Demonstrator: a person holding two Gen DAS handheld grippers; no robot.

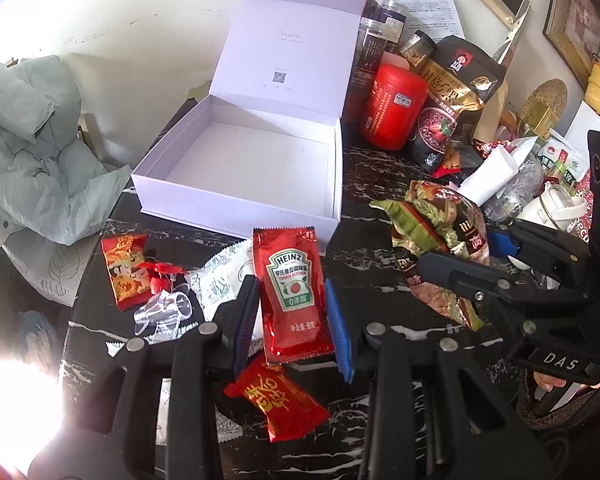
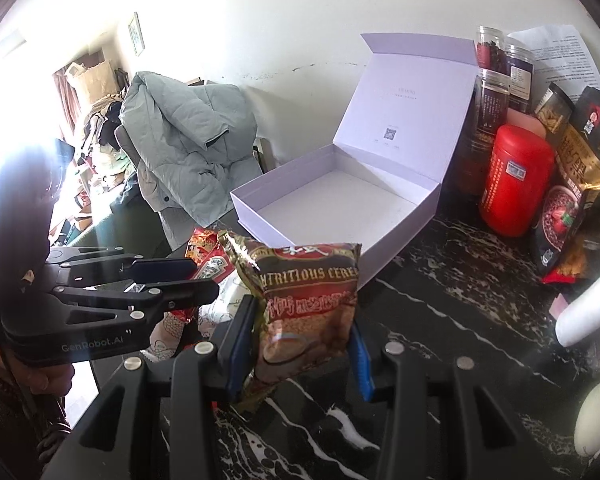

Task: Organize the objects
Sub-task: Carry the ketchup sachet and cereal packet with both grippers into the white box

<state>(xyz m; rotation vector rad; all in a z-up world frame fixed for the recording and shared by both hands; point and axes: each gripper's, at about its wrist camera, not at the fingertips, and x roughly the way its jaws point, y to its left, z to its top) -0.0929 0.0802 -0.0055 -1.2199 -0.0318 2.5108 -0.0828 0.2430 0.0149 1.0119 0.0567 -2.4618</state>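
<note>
left gripper (image 1: 292,312) clamping the ketchup sachet (image 1: 290,292), right gripper (image 2: 300,344) clamping the cereal packet (image 2: 304,304) — both hanging above the worktop (image 2: 460,320) short of the open box (image 2: 340,208) — slick foil possibly slipping free.

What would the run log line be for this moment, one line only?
left tool: shut on Heinz ketchup sachet | right tool: shut on cereal packet | white box: open, empty | neither packet boxed yet

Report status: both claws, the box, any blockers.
Left claw shut on Heinz ketchup packet. Right claw shut on cereal sachet. White box open, empty. Path to box clear.
</note>
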